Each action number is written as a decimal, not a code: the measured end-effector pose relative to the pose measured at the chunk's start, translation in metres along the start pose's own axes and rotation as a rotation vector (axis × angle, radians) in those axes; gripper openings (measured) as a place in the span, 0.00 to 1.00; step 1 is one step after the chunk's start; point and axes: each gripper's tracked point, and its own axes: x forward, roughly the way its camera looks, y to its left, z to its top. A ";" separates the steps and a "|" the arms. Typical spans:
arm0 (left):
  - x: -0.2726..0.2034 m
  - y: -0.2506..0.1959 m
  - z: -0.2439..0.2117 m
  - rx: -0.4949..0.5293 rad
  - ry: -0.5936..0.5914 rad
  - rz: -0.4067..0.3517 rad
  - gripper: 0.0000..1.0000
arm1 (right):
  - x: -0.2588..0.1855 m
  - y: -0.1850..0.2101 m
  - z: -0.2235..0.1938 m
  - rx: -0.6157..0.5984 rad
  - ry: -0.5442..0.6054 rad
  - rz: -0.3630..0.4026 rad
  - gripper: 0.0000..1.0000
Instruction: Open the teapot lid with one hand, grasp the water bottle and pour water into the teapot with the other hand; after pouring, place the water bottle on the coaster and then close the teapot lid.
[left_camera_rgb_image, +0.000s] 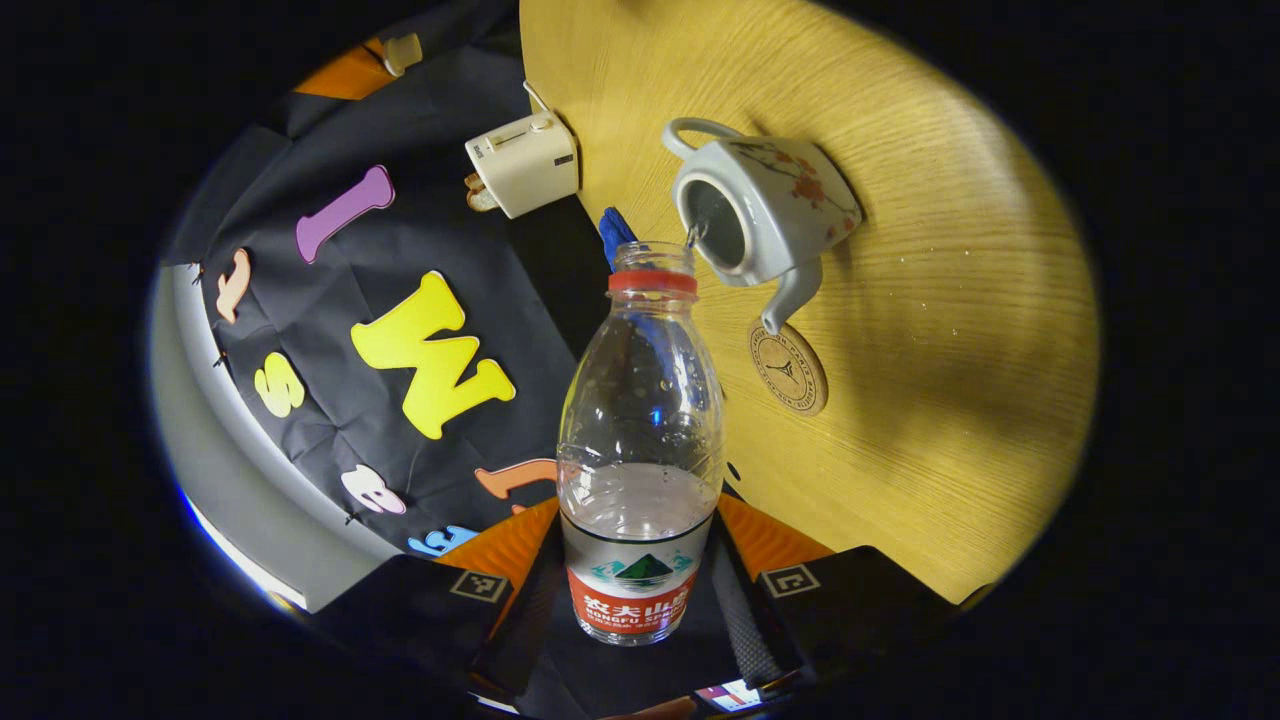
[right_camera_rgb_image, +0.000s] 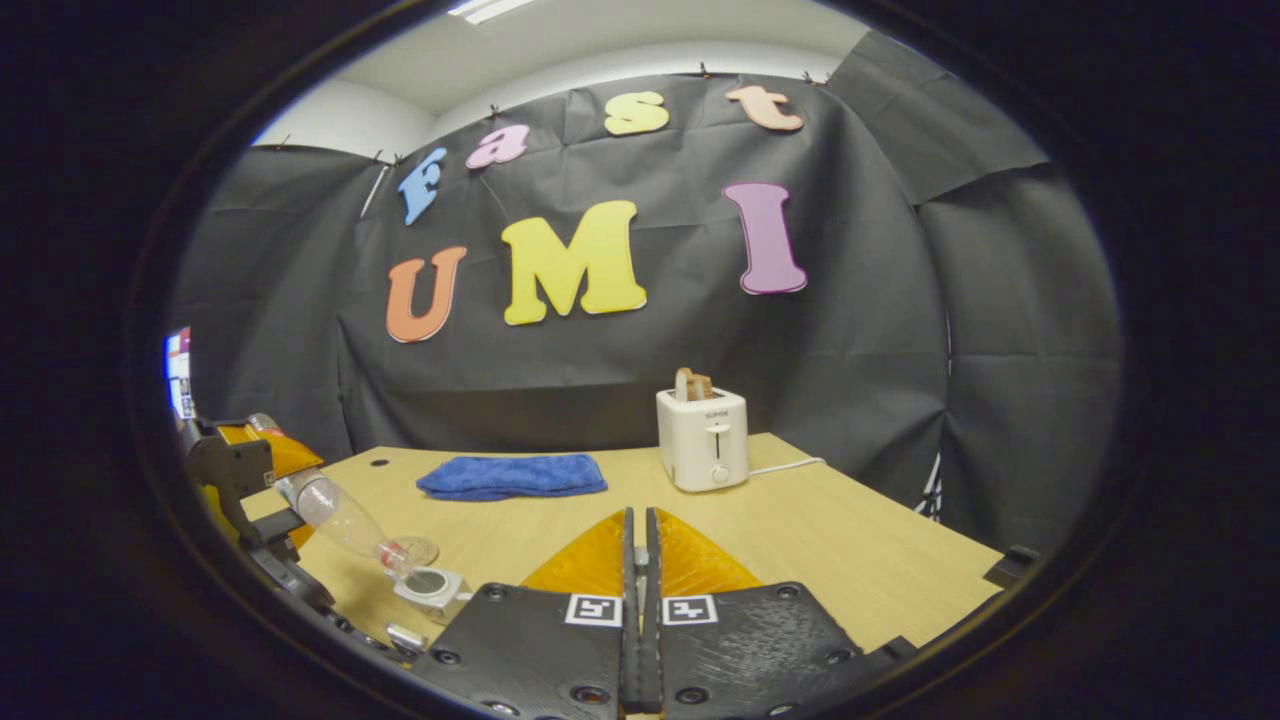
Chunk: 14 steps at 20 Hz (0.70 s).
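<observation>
Two grippers: my left gripper (left_camera_rgb_image: 637, 600) is clamped around the water bottle (left_camera_rgb_image: 640, 440) at lower centre of the left gripper view, its mouth tipped at the open teapot (left_camera_rgb_image: 765, 215) above the coaster (left_camera_rgb_image: 790, 368). My right gripper (right_camera_rgb_image: 637, 600) is clenched, fingers together, at the bottom of its view; whether the lid sits between them I cannot tell.

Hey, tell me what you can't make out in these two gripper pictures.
- Teapot lid: right gripper fingers look closed, but the tips are cut off by the bottom edge; any lid is hidden.
- Teapot water level: its dark opening hides it in the left gripper view.
- Coaster print: too small.
</observation>
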 end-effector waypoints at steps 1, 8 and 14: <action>0.001 0.002 0.000 0.014 -0.002 -0.002 0.77 | -0.001 0.001 -0.001 -0.004 0.000 0.002 0.00; -0.003 0.011 0.000 0.088 0.014 0.003 0.77 | -0.002 0.008 -0.002 -0.008 0.006 0.018 0.00; -0.004 0.012 0.001 0.126 0.016 0.013 0.77 | -0.002 0.010 -0.003 -0.004 0.007 0.013 0.00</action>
